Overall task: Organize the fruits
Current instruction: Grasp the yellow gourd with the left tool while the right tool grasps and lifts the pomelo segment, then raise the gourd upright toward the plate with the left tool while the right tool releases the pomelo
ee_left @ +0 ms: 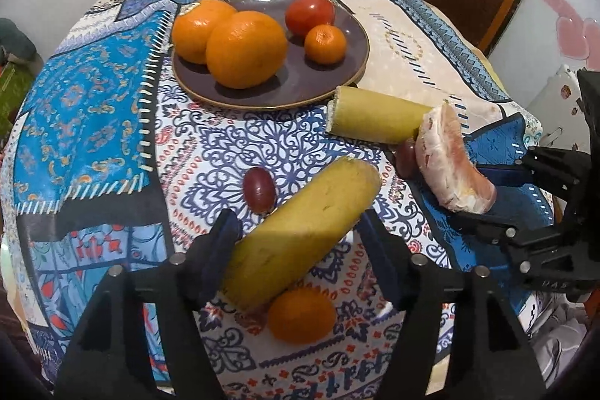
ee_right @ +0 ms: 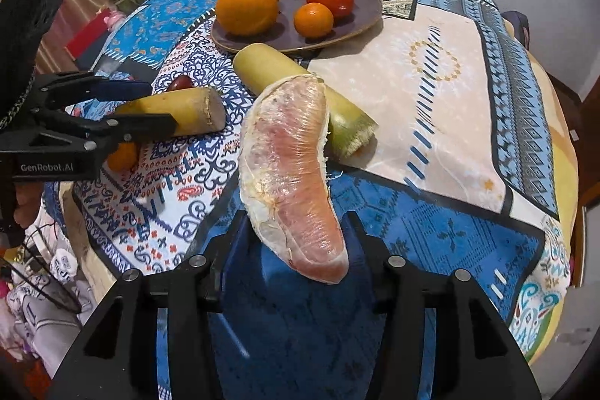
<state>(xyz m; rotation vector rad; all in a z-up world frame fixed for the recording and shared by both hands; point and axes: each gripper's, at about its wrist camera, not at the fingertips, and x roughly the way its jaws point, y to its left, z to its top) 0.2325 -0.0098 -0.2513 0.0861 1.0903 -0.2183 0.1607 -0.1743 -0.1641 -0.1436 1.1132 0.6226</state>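
On the left of the patterned bench (ee_left: 93, 92), the left claw (ee_left: 296, 223) straddles a yellow-green cane piece (ee_left: 300, 231) that lies aslant, its far end raised toward the plate. In the left wrist view the blue pads stand either side of it; the left pad seems to touch the skin while the right pad shows a sliver of gap, so I read this claw as open around the piece, not clamped, though the fisheye makes that hard to settle. A red grape (ee_left: 258, 189) sits just beside the cane on its left, and a small mandarin (ee_left: 302, 315) lies under the claw, touching the cane's near end. Beyond, in the middle, the dark plate (ee_left: 352, 62) already carries two big oranges (ee_left: 245, 49), a tomato (ee_left: 309, 14) and a little mandarin (ee_left: 324, 44). Right of the plate's near rim a second cane piece (ee_left: 375, 117) rests on the cloth, a second grape (ee_left: 405, 155) tucked against it. Farthest right, the right claw (ee_right: 296, 242) is closed on the near end of a plastic-wrapped pomelo wedge (ee_right: 292, 175), which leans over that second cane piece. The step in hand looks like collecting the loose pieces. Next, I judge, the left claw must close squarely on the cane without nudging the grape or mandarin, and the right must carry its wedge to the plate or set it down tidily.
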